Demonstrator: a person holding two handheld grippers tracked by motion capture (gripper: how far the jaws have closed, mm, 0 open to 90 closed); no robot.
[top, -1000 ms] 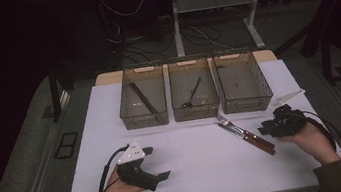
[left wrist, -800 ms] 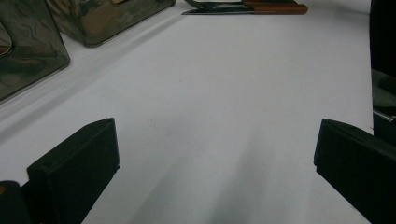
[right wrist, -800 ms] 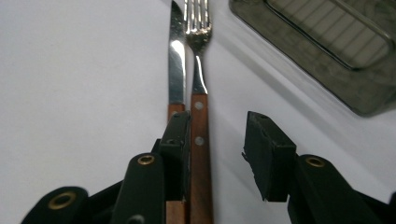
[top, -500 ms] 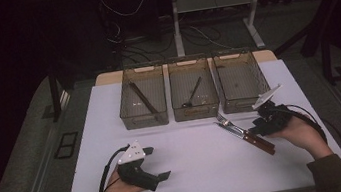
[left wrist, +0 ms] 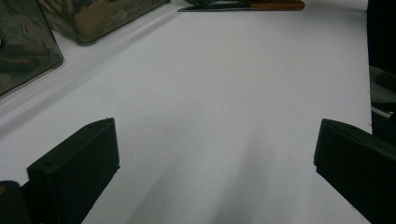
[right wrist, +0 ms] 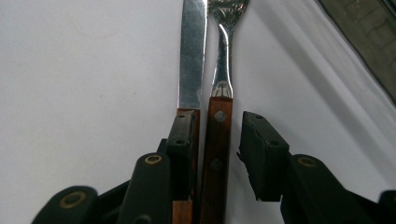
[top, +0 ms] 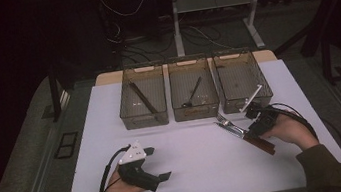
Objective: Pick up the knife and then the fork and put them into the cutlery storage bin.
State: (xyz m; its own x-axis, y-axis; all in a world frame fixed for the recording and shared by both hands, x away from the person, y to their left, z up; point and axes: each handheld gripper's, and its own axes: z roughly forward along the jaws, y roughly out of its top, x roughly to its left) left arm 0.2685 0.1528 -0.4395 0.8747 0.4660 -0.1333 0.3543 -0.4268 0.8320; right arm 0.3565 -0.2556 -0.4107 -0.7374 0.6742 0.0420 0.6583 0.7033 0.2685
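The wooden-handled fork lies flat on the white worktop just in front of the right-hand bin, side by side with a wooden-handled knife. The right gripper has just been closing; the fork handle sits between its jaws with a gap on one side, and the other jaw is over the knife handle. The left gripper rests wide open with nothing in it.
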